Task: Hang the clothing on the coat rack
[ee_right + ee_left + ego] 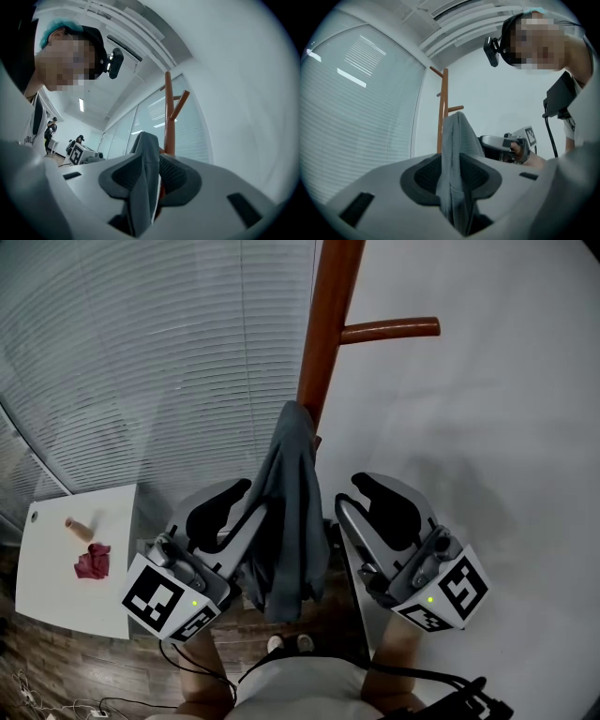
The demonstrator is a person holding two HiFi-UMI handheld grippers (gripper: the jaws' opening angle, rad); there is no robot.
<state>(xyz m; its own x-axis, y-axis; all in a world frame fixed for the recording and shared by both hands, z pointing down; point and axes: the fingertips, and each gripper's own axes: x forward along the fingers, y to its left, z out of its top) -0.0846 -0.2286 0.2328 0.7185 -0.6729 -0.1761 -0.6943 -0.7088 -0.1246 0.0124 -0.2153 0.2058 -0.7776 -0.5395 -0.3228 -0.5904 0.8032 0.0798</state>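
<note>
Grey garment (286,512) hangs on coat rack (323,324), bunched top against pole. Long axis vertical, loose ends point down toward floor. My left gripper (452,176) clamps narrow on its fold. My right gripper (151,176) is opening, jaws wide, cloth slack between them.

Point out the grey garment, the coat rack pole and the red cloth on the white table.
grey garment (286,512), head view, middle of its hanging folds.
coat rack pole (328,315), head view, upper part of the shaft.
red cloth (92,562), head view, centre of the crumpled heap.
</note>
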